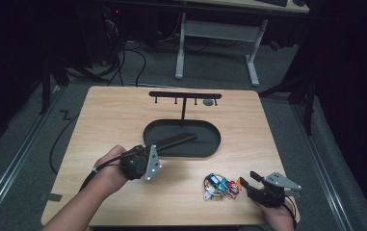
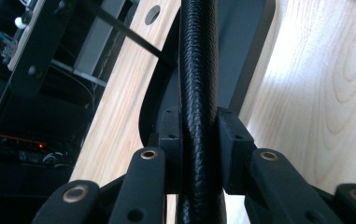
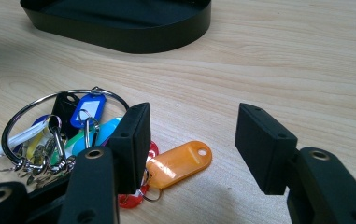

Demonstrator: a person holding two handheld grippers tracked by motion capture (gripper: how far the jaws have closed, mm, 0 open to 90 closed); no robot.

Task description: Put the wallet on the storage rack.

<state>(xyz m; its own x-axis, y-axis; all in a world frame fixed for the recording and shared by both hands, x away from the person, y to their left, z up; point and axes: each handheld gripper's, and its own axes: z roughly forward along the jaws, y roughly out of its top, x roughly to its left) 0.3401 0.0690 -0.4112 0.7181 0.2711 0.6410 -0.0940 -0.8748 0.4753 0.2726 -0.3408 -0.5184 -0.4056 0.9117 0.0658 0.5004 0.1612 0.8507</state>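
**Left clamped on black rod, right open by the key tags**

Left hand-held gripper (image 1: 159, 146) sits near the middle of the wooden tabletop (image 1: 113, 115), pointing right and away. Its jaws are closed on a black braided rod (image 2: 198, 93); in the left gripper view the pads press it from both sides. In the high view the rod (image 1: 178, 140) runs out over the near left part of the black oval tray (image 1: 210, 147).

The tray is the base of a black T-shaped hook stand (image 1: 185, 95): thin post up from the far rim, crossbar on top with short pegs underneath. A small grey thing hangs at the bar's right end, too small to identify.

Right hand-held gripper (image 1: 248, 179) is at the near right edge, jaws wide apart, nothing between them. Just beside its left jaw lies a bunch of coloured plastic key tags (image 1: 219, 186) on a metal ring (image 3: 31, 105), flat on the tabletop. The orange tag (image 3: 180, 163) is closest to the jaw gap; the blue tag (image 3: 89, 108) and a black one lie further back. The left pad overlaps the bunch in the right gripper view; contact, can't tell.
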